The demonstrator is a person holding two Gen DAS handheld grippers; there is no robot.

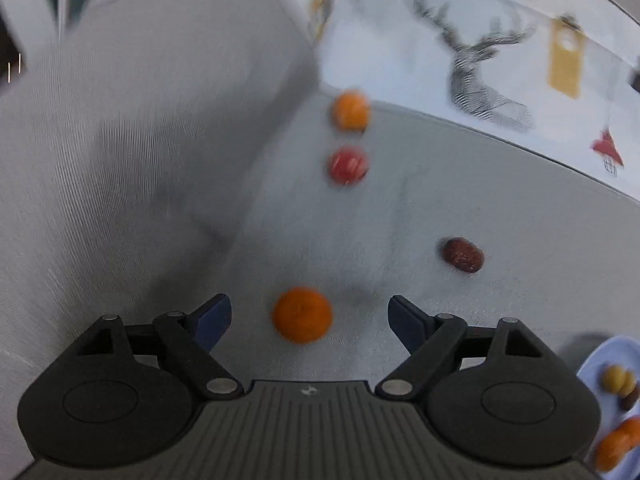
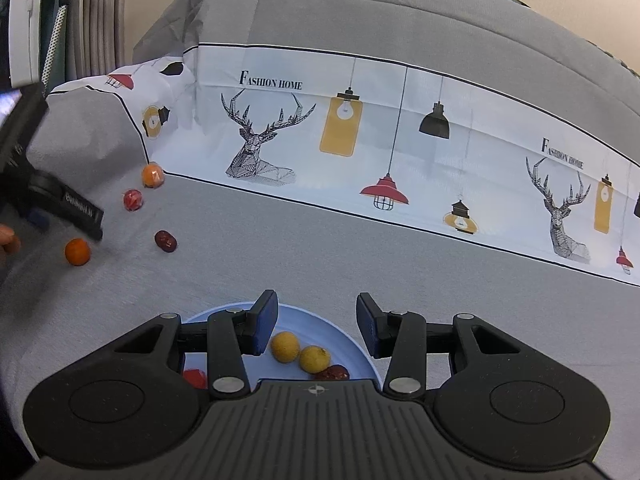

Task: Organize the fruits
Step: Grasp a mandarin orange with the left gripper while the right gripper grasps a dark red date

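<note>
Left tongs (image 1: pixel 310 320) gape wide, an orange tangerine (image 1: pixel 302 314) lying loose between their tips on the grey bed (image 1: pixel 500 216). Right tongs (image 2: pixel 317 322) hang apart above a blue plate (image 2: pixel 320 320) holding two yellow fruits (image 2: pixel 285 346); beyond the plate, left, lies the tangerine (image 2: pixel 77 252).

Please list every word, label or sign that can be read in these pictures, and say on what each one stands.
"FASHION HOME": printed on the white band of the bedcover, above the deer head.
"FASHION HOME": printed again on the same band at the right, smaller.
White lettering on the left gripper: too blurred to read.
Left wrist view: print too blurred.
</note>
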